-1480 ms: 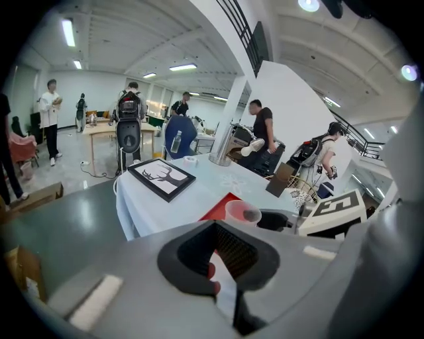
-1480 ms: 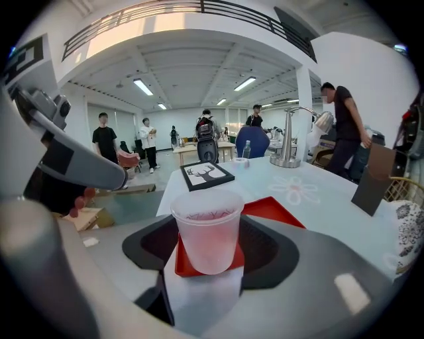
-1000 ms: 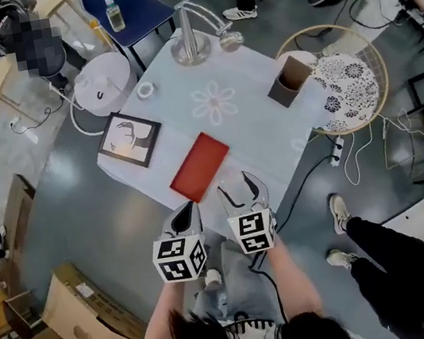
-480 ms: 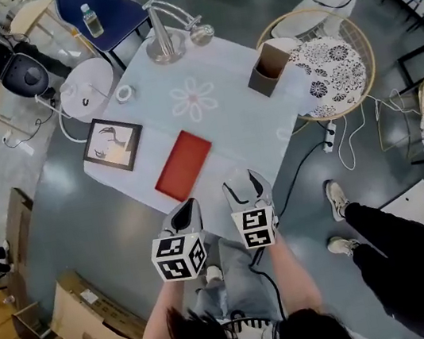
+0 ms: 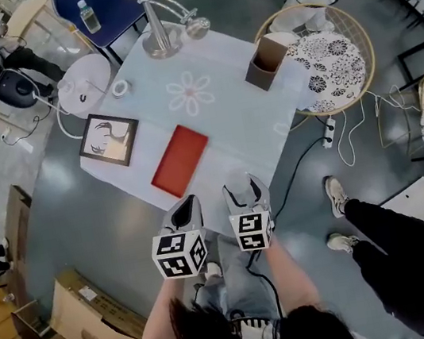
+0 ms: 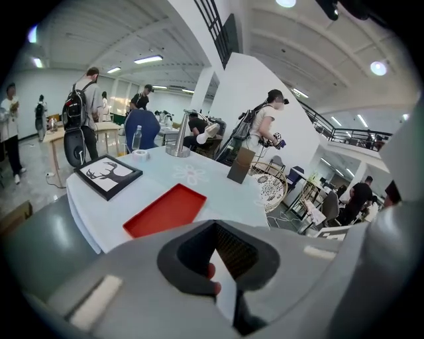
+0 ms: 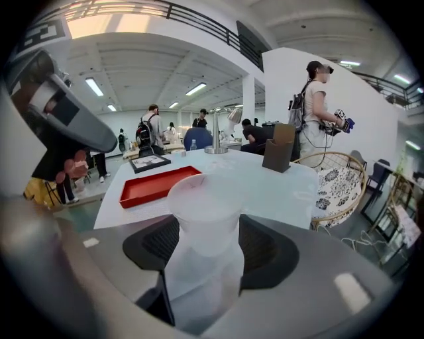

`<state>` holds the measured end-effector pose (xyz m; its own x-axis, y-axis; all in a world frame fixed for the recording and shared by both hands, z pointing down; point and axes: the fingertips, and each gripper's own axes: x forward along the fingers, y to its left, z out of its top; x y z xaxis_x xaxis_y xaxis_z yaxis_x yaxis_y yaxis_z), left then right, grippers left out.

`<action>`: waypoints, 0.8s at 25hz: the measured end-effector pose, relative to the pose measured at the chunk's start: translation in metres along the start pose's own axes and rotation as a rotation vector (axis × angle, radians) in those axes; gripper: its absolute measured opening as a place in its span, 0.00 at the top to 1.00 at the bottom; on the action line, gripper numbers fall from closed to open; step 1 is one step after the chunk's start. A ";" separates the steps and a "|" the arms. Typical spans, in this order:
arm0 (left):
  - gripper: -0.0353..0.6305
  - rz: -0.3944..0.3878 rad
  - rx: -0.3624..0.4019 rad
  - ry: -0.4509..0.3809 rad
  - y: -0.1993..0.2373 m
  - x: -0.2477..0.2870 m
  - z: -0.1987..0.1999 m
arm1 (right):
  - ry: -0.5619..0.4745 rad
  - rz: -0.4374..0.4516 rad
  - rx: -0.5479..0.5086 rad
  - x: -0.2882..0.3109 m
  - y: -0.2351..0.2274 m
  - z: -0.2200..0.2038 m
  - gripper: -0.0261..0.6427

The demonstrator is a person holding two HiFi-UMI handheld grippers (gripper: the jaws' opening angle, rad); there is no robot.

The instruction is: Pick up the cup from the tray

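Right gripper: the right gripper (image 7: 204,233) was seen closed on the cup (image 7: 202,198), with the dark pads pressed against its two sides.
Cup: a translucent white cup was held upright between the right jaws, its rim raised above the jaw tips and clear of the table (image 5: 244,119).
Left gripper: the left gripper (image 6: 215,228) was seen with its jaws drawn together, and nothing was gripped; only a narrow sliver of light surface was shown through the recess between the pads.
Grippers together: in the head view the two were held side by side, close but apart, at the near edge of the table, the left just left of the right.
Tray: the red tray (image 5: 180,159) was laid flat on the table beyond both sets of jaws, ahead and to the left of the right jaws, and almost straight ahead of the left jaws.
Beyond the tray: a framed deer picture (image 5: 109,139) was placed further left of the jaws, at the table's left corner.
Far side: a metal lamp (image 5: 160,36) was stood at the far end of the table, and a brown box (image 5: 265,63) ahead and to the right of the jaws.
Off the table: a wicker chair (image 5: 306,10) was set just beyond the brown box.
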<state>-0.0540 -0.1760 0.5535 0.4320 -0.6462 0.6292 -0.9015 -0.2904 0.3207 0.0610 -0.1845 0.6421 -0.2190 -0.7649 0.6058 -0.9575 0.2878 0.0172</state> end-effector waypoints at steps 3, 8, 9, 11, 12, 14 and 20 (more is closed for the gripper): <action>0.95 0.005 0.003 0.001 0.001 -0.002 -0.002 | -0.001 -0.011 0.008 -0.001 -0.003 -0.001 0.49; 0.95 0.012 0.007 -0.007 0.005 -0.007 -0.002 | -0.033 0.024 0.075 -0.012 -0.005 0.008 0.44; 0.95 0.013 0.011 -0.008 0.006 -0.008 -0.001 | -0.040 0.042 0.079 -0.015 -0.004 0.010 0.43; 0.95 0.010 0.015 -0.010 0.004 -0.010 -0.002 | -0.060 0.063 0.077 -0.024 -0.003 0.017 0.43; 0.95 0.007 0.014 -0.012 0.002 -0.011 -0.002 | -0.073 0.063 0.068 -0.029 -0.003 0.021 0.43; 0.95 -0.001 0.011 -0.020 -0.002 -0.014 -0.001 | -0.104 0.054 0.054 -0.041 -0.004 0.030 0.43; 0.95 -0.032 0.012 -0.080 -0.015 -0.034 0.013 | -0.198 0.058 0.070 -0.082 -0.004 0.063 0.43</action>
<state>-0.0556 -0.1584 0.5183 0.4573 -0.6905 0.5604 -0.8879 -0.3196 0.3308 0.0709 -0.1596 0.5424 -0.2996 -0.8484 0.4363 -0.9515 0.2990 -0.0720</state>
